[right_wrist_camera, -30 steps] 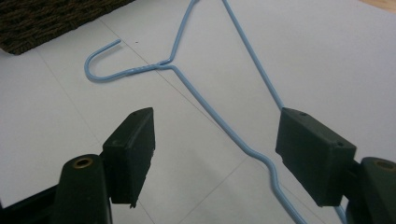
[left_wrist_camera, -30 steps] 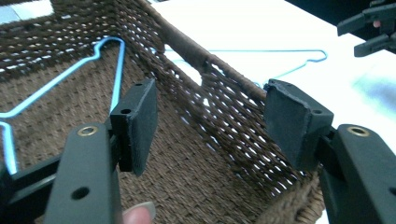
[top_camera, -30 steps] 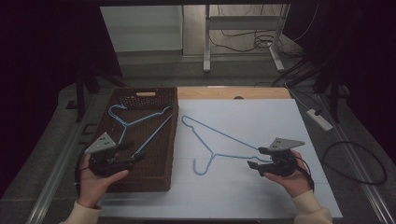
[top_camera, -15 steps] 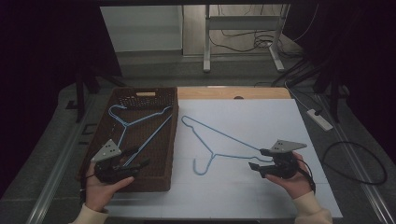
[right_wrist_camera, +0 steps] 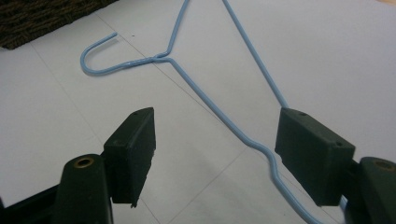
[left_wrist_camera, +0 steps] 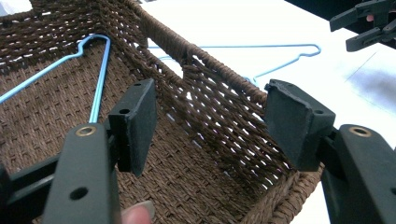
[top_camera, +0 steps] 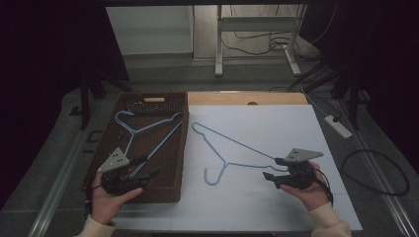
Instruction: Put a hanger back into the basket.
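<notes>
A light blue wire hanger (top_camera: pixel 232 150) lies on the white table sheet (top_camera: pixel 276 123), a second light blue hanger (top_camera: pixel 143 133) sits in the dark brown woven basket (top_camera: pixel 129 103), and both black grippers carry what look like grey plates.

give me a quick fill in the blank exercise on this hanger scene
1. One blue wire hanger lies inside the brown woven ____.
2. The other hanger lies flat on the ____ table top.
3. The jaws of the right hand-held gripper stand ____, with the hanger's wire running between them.
4. The left hand-held gripper hovers over the basket's ____ end.

Missing words: basket; white; open; near
</notes>
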Action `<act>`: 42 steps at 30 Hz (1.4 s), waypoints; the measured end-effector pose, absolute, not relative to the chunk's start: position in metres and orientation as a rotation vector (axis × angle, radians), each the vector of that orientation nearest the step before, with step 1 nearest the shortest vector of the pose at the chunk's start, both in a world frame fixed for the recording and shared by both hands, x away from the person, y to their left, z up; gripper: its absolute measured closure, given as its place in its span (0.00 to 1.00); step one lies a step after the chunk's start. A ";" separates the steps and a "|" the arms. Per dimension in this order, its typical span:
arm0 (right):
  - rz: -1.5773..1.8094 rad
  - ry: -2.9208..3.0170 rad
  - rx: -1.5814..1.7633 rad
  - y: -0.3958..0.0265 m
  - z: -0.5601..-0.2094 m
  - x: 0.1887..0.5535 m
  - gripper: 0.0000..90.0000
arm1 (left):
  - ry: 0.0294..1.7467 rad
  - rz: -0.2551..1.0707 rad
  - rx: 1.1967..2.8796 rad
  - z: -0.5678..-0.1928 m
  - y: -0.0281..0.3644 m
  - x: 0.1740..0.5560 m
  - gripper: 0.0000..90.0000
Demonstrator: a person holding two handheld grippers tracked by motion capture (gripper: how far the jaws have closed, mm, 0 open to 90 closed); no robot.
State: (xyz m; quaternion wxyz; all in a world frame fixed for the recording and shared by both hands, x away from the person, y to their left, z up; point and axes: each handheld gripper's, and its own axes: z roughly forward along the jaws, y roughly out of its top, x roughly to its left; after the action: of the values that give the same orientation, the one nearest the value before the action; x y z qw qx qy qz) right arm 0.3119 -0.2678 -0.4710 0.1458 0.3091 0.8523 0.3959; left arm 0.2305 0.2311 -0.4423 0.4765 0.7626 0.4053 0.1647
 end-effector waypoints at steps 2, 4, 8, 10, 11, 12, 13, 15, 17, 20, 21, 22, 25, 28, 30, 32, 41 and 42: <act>1.138 2.458 0.889 -0.267 -0.471 0.312 0.34 | 0.988 0.400 1.865 -0.442 0.230 0.230 0.40; 1.136 2.460 0.887 -0.267 -0.472 0.311 0.34 | 0.986 0.399 1.867 -0.442 0.229 0.230 0.40; 1.143 2.463 0.888 -0.266 -0.472 0.311 0.35 | 0.981 0.398 1.869 -0.442 0.228 0.230 0.40; 1.148 2.464 0.894 -0.266 -0.472 0.311 0.37 | 0.978 0.395 1.869 -0.442 0.227 0.230 0.40; 1.151 2.463 0.896 -0.266 -0.472 0.311 0.38 | 0.977 0.393 1.869 -0.442 0.227 0.230 0.40; 1.153 2.464 0.902 -0.265 -0.472 0.312 0.39 | 0.976 0.391 1.868 -0.442 0.227 0.230 0.40; 1.153 2.467 0.908 -0.264 -0.472 0.312 0.39 | 0.975 0.390 1.868 -0.442 0.227 0.230 0.40; 1.142 2.470 0.916 -0.262 -0.473 0.313 0.40 | 0.971 0.387 1.869 -0.442 0.227 0.230 0.40; 1.137 2.476 0.922 -0.260 -0.472 0.314 0.41 | 0.968 0.383 1.868 -0.442 0.227 0.230 0.40; 1.133 2.482 0.932 -0.258 -0.472 0.315 0.41 | 0.962 0.380 1.873 -0.443 0.226 0.230 0.40; 1.129 2.484 0.935 -0.257 -0.473 0.315 0.41 | 0.960 0.378 1.873 -0.443 0.226 0.230 0.40; 1.124 2.487 0.935 -0.256 -0.473 0.315 0.41 | 0.958 0.378 1.875 -0.443 0.225 0.230 0.40; 1.114 2.496 0.936 -0.255 -0.473 0.314 0.42 | 0.952 0.373 1.878 -0.443 0.224 0.229 0.40; 1.107 2.505 0.936 -0.251 -0.473 0.314 0.42 | 0.945 0.372 1.883 -0.443 0.223 0.230 0.40; 1.121 2.514 0.938 -0.247 -0.472 0.314 0.42 | 0.943 0.373 1.884 -0.443 0.223 0.229 0.40; 1.121 2.520 0.936 -0.242 -0.471 0.315 0.44 | 0.944 0.374 1.883 -0.443 0.224 0.229 0.40; 1.104 2.569 0.920 -0.207 -0.470 0.329 0.71 | 0.952 0.375 1.883 -0.444 0.226 0.229 0.40; 1.097 2.580 0.913 -0.204 -0.470 0.330 0.74 | 0.953 0.376 1.883 -0.444 0.226 0.229 0.40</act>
State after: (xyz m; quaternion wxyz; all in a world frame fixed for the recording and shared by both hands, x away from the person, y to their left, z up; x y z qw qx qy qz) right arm 0.3300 -0.2037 -0.4698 0.0965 0.3084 0.8709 0.3704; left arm 0.2292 0.2262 -0.4438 0.4785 0.7712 0.3906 0.1541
